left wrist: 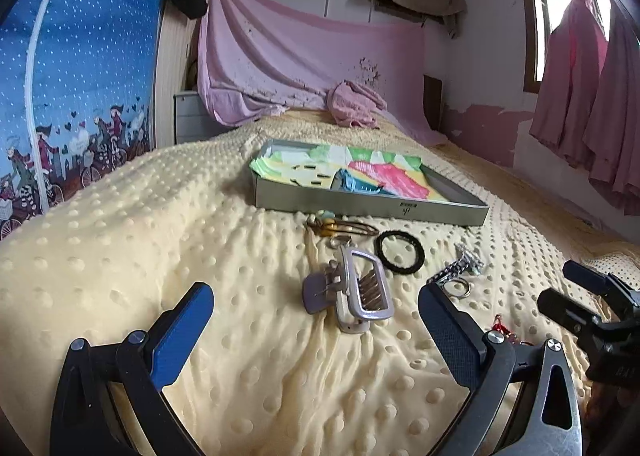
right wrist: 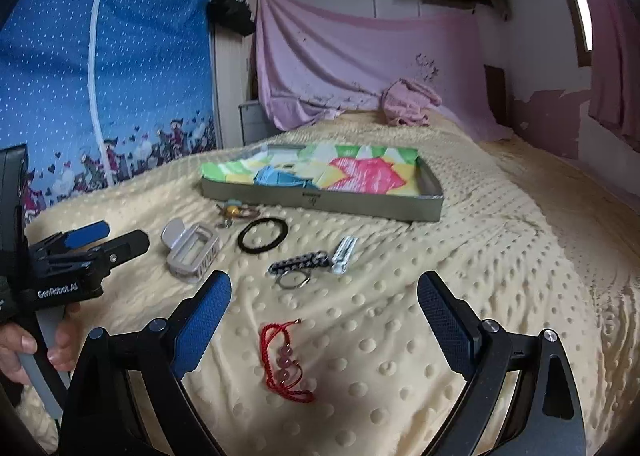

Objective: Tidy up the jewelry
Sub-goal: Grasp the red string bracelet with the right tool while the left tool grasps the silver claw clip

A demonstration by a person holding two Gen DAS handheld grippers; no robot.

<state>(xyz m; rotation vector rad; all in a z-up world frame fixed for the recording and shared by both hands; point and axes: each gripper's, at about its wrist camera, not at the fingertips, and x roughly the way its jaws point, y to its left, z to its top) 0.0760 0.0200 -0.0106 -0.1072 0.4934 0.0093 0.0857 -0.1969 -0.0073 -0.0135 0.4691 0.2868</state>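
Little is done — the tray (right wrist: 320, 202) at twelve o'clock on the bed (right wrist: 500, 256) holds only coloured paper. Left to right lie one hair claw (right wrist: 192, 250), one beaded charm (right wrist: 234, 211), one black hair tie (right wrist: 262, 236), one metal band (right wrist: 316, 259), one ring (right wrist: 294, 279) and one red bracelet (right wrist: 284, 360). The left tongs (left wrist: 316, 320) and right tongs (right wrist: 324, 320) both gape wide, empty.
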